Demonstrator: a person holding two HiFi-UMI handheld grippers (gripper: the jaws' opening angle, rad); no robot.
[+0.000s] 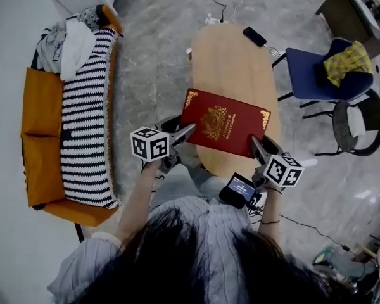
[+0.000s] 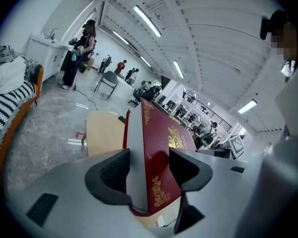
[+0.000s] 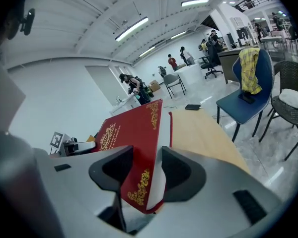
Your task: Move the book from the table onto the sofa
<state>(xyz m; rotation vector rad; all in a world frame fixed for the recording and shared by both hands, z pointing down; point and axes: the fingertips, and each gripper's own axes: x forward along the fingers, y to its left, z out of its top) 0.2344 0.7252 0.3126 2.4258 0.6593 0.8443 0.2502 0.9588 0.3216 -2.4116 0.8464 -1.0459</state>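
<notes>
A red book (image 1: 223, 124) with gold ornaments hangs above the near end of the oval wooden table (image 1: 231, 62), held at its two near corners. My left gripper (image 1: 185, 133) is shut on its left corner. In the left gripper view the book (image 2: 161, 148) stands clamped between the dark pads of the left gripper (image 2: 149, 170). My right gripper (image 1: 258, 145) is shut on the right corner, and the right gripper view shows the book (image 3: 134, 133) wedged in the right gripper (image 3: 146, 170). The orange sofa (image 1: 41, 125) stands at the left.
A black-and-white striped blanket (image 1: 85, 132) and loose clothes (image 1: 73, 40) lie on the sofa seat. A phone (image 1: 254, 36) rests at the table's far end. A blue chair (image 1: 329, 75) with a yellow cloth and a black wire chair (image 1: 361, 125) stand at the right. Grey floor separates table and sofa.
</notes>
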